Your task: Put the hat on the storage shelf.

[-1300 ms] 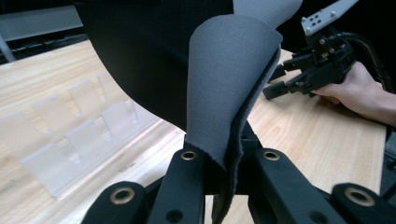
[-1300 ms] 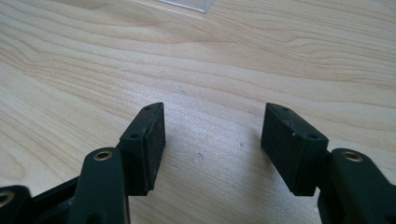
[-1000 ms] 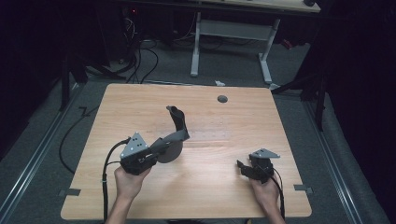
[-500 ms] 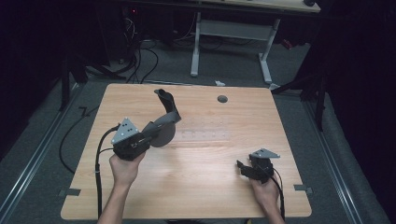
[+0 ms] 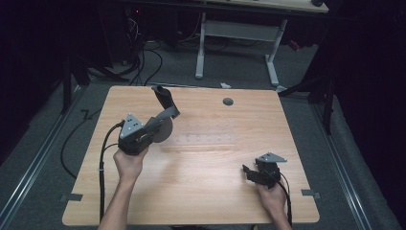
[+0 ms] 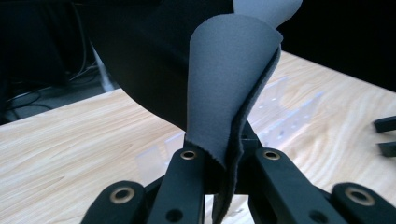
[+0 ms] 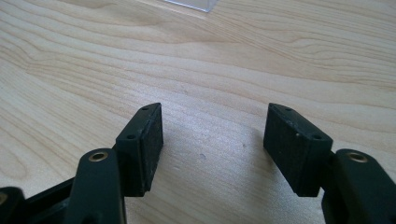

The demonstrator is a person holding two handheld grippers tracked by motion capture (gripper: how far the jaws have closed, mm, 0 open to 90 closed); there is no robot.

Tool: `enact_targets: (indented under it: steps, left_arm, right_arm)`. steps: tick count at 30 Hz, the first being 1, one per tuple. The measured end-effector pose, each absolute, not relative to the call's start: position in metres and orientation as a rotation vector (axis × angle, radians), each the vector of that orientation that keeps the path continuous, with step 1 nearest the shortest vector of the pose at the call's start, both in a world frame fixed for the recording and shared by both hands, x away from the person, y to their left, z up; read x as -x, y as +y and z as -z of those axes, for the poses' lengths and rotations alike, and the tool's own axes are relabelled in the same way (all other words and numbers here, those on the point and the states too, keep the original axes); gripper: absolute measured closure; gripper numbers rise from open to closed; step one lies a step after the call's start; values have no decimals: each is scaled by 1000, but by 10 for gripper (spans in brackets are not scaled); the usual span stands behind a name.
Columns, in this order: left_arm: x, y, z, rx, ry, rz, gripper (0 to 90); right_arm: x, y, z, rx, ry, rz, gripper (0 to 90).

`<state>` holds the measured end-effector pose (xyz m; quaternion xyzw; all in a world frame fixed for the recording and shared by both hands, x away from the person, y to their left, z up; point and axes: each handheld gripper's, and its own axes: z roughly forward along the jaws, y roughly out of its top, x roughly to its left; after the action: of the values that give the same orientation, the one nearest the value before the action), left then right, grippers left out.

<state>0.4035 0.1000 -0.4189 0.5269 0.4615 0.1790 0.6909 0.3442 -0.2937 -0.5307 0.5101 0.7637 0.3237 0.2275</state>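
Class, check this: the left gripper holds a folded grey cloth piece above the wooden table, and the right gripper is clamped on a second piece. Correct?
Not quite. The right gripper holds nothing: in the right gripper view its jaws stand open over the bare wooden table. The left gripper does hold the folded grey cloth piece.

From above the near edge we look forward and down on the whole desk (image 5: 201, 191); both tongs cameras sit low, close to that same wood grain.

table (image 5: 201, 191): light wood, round hole at far edge | on it: clear plastic strip (image 5: 203, 139)
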Motion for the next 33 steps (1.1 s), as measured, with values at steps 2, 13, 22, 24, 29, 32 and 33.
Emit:
enact_targets:
  steps: [2, 13, 22, 24, 29, 32, 33]
  left_arm:
    - [-407, 99, 421, -1175, 1040, -412, 860]
    - [-420, 99, 431, -1186, 1076, -464, 860]
    - [-427, 95, 435, -1173, 1088, -481, 860]
    - [-427, 95, 435, -1172, 1092, -486, 860]
    - [-427, 96, 435, -1172, 1097, -495, 860]
    - [-427, 95, 435, -1173, 1094, -495, 860]
    - [-427, 94, 435, -1173, 1093, -496, 860]
  right_arm:
    - [-344, -294, 531, -1405, 2105, -892, 377]
    - [-344, -293, 531, -1403, 2106, -891, 371]
    - [-344, -293, 531, -1404, 2105, -891, 370]
    - [-344, -293, 531, -1404, 2105, -891, 370]
    - [-344, -293, 531, -1404, 2105, -891, 369]
    - [-344, -293, 531, -1403, 2106, -890, 369]
    - [-344, -293, 531, -1403, 2105, -891, 369]
